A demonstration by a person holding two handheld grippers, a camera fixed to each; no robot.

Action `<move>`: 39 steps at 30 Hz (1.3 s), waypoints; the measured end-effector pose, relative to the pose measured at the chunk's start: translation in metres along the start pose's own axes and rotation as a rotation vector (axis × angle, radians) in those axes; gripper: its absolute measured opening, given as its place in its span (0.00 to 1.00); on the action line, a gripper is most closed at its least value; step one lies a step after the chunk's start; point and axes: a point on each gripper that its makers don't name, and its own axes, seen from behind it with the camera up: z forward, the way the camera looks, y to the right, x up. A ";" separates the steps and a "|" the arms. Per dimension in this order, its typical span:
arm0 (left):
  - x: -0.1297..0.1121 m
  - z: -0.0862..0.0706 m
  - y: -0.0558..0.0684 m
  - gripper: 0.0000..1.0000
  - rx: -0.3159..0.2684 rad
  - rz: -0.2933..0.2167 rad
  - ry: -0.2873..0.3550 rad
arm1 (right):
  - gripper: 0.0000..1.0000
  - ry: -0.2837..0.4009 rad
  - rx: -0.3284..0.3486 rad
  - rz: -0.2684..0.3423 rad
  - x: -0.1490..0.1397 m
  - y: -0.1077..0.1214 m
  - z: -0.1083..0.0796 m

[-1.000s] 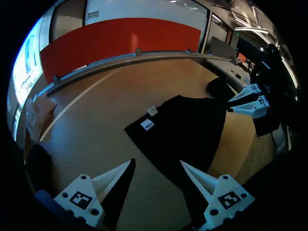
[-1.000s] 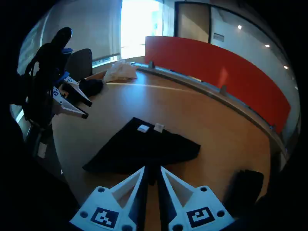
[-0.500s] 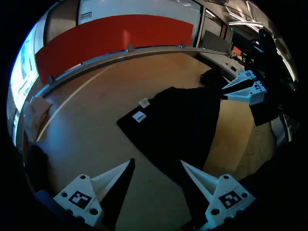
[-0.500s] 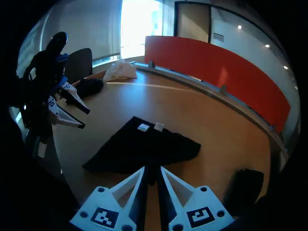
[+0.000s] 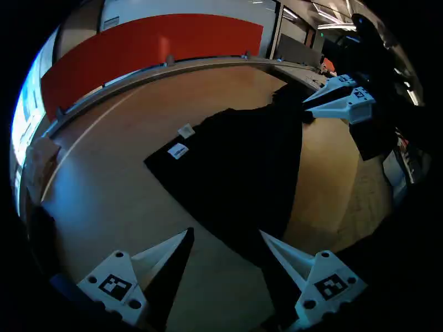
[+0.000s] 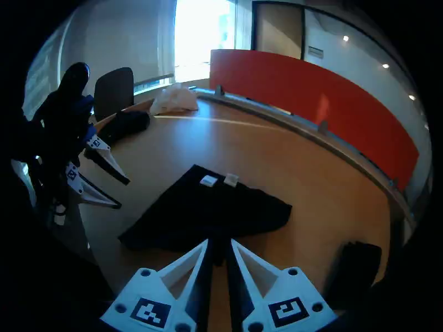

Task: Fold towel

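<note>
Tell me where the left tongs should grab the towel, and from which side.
Grip the towel at its pointed corner lying flat just ahead of the open left tongs. Come in low from the near edge of the table, along the tongs' own line: that corner juts toward them, and the right tongs pinch another edge.

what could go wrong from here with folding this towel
1. The right hand-held gripper seems to pinch the towel at one edge, while the left hand-held gripper is open and not gripping it. Lifting now would likely drag the cloth askew.
2. The towel's near corner lies close to the table edge, so a pull toward the person might slide it off.
</note>
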 end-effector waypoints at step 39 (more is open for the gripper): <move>-0.074 0.044 0.063 0.64 -0.129 0.226 -0.120 | 0.14 -0.001 -0.008 0.006 0.000 0.006 0.002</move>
